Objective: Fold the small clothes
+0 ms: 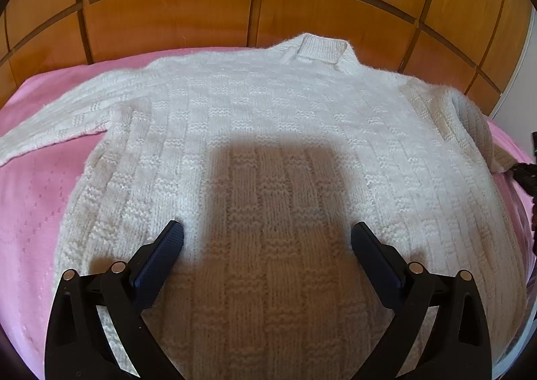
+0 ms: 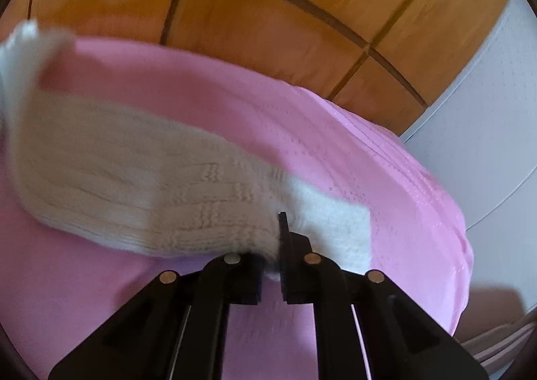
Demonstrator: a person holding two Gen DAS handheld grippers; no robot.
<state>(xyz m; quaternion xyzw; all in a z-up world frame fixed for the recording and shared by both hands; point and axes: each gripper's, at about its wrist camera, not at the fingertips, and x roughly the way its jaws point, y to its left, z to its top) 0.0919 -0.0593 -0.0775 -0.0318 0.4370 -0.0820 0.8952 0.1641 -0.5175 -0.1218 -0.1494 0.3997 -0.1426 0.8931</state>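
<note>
A cream knitted sweater (image 1: 268, 118) lies flat on a pink bedspread (image 1: 30, 199), collar toward the wooden headboard. One sleeve stretches out to the left. My left gripper (image 1: 266, 234) hovers over the sweater's lower body, open wide with nothing between its fingers. In the right wrist view the other sleeve (image 2: 141, 192) runs from the upper left down to my right gripper (image 2: 277, 239). That gripper is shut on the sleeve near its cuff (image 2: 332, 225), with knit bunched between the pads. A dark piece of the right gripper (image 1: 527, 175) shows at the right edge of the left wrist view.
A wooden panelled headboard (image 1: 268, 1) rises behind the bed. A white wall (image 2: 486, 118) stands to the right. The bed's right edge (image 2: 463, 246) drops off close to the right gripper. Bare pink bedspread (image 2: 100, 286) lies in front of the sleeve.
</note>
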